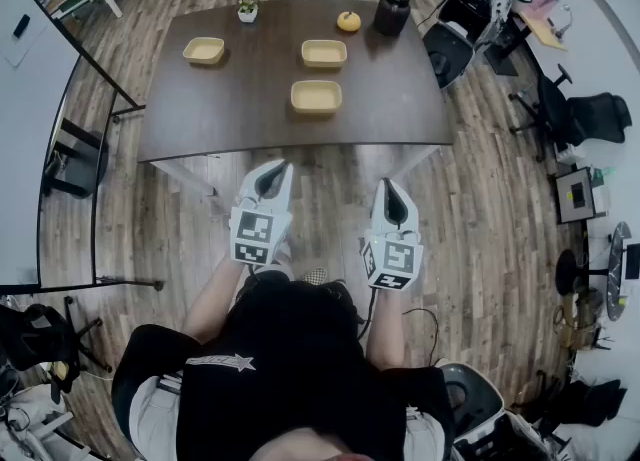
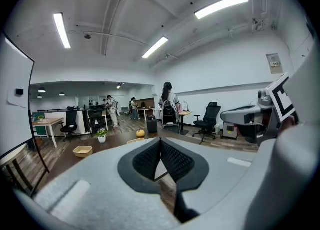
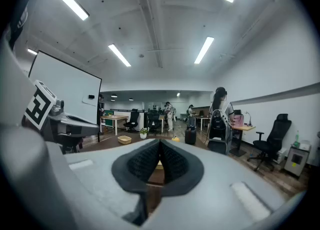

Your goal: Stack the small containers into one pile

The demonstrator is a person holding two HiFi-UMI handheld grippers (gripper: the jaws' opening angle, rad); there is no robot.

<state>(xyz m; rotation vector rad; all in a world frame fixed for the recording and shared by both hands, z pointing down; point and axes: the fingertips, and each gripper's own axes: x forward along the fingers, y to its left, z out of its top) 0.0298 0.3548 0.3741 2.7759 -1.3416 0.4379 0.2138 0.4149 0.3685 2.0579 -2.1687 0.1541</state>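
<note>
Containers (image 1: 204,50) (image 1: 324,53) (image 1: 316,97): mouths up, long sides crosswise on surface (image 1: 240,99).
Left tool (image 1: 272,179), right tool (image 1: 392,199): closed, empty.
Gripper views alone: people (image 2: 168,107) beyond.

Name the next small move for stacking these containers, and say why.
Probably bring the right gripper forward over the table edge toward the nearest container, opening its fingers on the way. It and the left gripper are both shut, empty and short of the table. Nothing is stacked yet, and that container lies closest, on the right gripper's side.
</note>
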